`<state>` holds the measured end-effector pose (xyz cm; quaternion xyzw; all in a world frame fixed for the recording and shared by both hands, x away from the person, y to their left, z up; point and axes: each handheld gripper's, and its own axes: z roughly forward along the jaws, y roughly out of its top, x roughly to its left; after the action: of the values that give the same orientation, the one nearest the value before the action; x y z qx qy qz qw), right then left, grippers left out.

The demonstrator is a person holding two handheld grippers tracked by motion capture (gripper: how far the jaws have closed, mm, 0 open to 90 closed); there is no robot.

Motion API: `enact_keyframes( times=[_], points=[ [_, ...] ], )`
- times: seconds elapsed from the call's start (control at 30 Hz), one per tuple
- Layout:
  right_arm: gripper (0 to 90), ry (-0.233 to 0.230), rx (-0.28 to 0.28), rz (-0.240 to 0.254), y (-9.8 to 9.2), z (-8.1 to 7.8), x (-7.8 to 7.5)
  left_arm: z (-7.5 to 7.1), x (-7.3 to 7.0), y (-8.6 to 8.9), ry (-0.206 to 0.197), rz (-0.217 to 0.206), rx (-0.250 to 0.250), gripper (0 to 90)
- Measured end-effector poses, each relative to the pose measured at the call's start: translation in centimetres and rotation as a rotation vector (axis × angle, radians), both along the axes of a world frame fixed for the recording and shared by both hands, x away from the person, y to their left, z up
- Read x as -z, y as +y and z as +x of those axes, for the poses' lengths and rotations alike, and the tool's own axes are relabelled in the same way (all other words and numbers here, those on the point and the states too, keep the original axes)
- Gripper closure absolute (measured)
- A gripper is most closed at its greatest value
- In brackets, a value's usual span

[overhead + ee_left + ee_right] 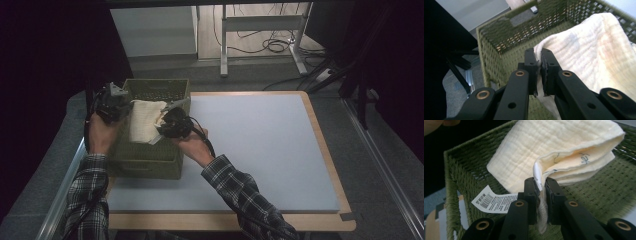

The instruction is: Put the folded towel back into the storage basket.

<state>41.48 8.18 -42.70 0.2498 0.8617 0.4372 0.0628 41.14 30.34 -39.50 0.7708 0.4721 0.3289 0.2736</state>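
Note:
A folded cream cloth (pixel 145 120) hangs over the open green woven basket (pixel 165 89) at the table's left edge. My left gripper (pixel 114 104) is shut on the cloth's left edge (pixel 554 47), its jaws pinching the fabric above the basket's inside wall (pixel 506 37). My right gripper (pixel 170 122) is shut on the cloth's near corner (pixel 541 182), where a white care label (pixel 492 201) dangles. In the right gripper view the folded cloth (pixel 544 147) spreads above the basket floor (pixel 599 190). Both grippers hold the cloth stretched between them over the basket.
The basket stands on a pale blue mat (pixel 260 145) that lies on a wooden-edged table (pixel 325 145). Beyond the table are a white cabinet (pixel 155 30), a metal frame leg (pixel 299 45) and floor cables (pixel 272 45). The mat's right part lies bare.

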Motion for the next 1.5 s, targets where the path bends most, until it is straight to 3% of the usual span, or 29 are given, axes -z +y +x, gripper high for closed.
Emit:
enact_keyframes(
  times=[0.3,0.57,0.9,1.07,1.1,1.5],
  points=[
    [80.4,-0.01,-0.02,-0.124,2.4,-0.1,0.6,1.0,1.8,0.2,0.042,0.02,0.014,84.2],
    [80.1,-0.001,-0.041,-0.189,3.2,0.2,1.3,1.9,3.2,-0.5,0.094,0.049,0.025,83.9],
    [79.2,-0.026,-0.058,-0.268,4.4,0.1,1.9,2.8,5.1,-0.6,0.186,0.11,0.008,82.8],
    [77.3,-0.008,-0.06,-0.281,4.5,0.3,2.0,3.3,5.6,-0.5,0.214,0.107,0.003,81.9],
    [73.2,-0.009,-0.063,-0.285,4.6,0.3,2.0,3.5,5.9,-0.5,0.221,0.104,0.0,77.6],
    [66.3,-0.051,-0.039,-0.248,3.6,0.8,1.1,3.2,5.8,-0.4,0.181,0.048,-0.016,55.1]
  ],
)
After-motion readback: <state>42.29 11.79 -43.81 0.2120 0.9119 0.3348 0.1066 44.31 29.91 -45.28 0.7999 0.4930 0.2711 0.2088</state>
